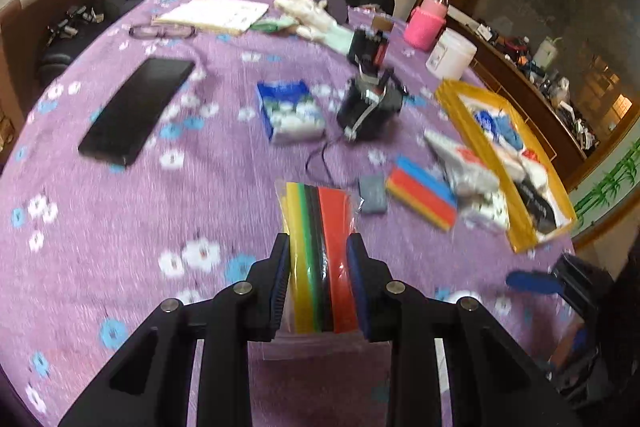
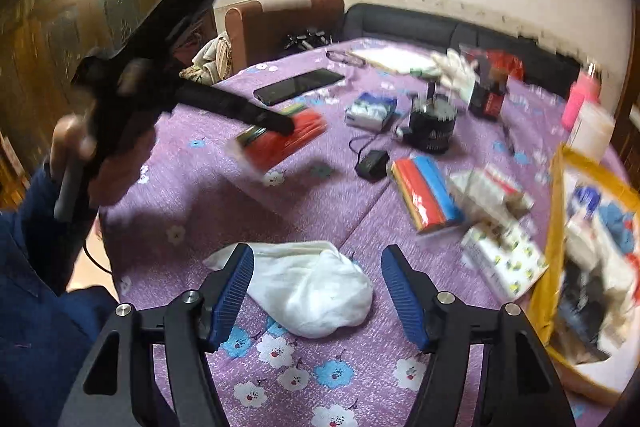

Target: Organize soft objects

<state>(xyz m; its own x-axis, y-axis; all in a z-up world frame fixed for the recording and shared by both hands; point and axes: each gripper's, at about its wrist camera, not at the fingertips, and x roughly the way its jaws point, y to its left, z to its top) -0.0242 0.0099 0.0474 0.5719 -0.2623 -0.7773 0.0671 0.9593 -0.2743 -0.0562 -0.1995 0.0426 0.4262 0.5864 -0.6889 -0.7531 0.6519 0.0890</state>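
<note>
My left jaws [image 1: 318,275]: pinching a clear pack of colored sheets [image 1: 320,227], lifted above the tabletop [image 1: 120,227].
My right jaws [image 2: 318,291]: spread wide, nothing pinched; a white cloth [image 2: 312,287] lies on the purple cover between them.
Near me: a striped sponge block [image 2: 426,193] and some tissue packs [image 2: 504,259] lie loose beside the yellow bag [image 2: 554,227].
In the bag: a few soft things, blue and white, look put away.
Farther off: white gloves [image 1: 316,15] and a blue tissue pack [image 1: 290,111] wait.
How far: I think just started; most things are still out.
</note>
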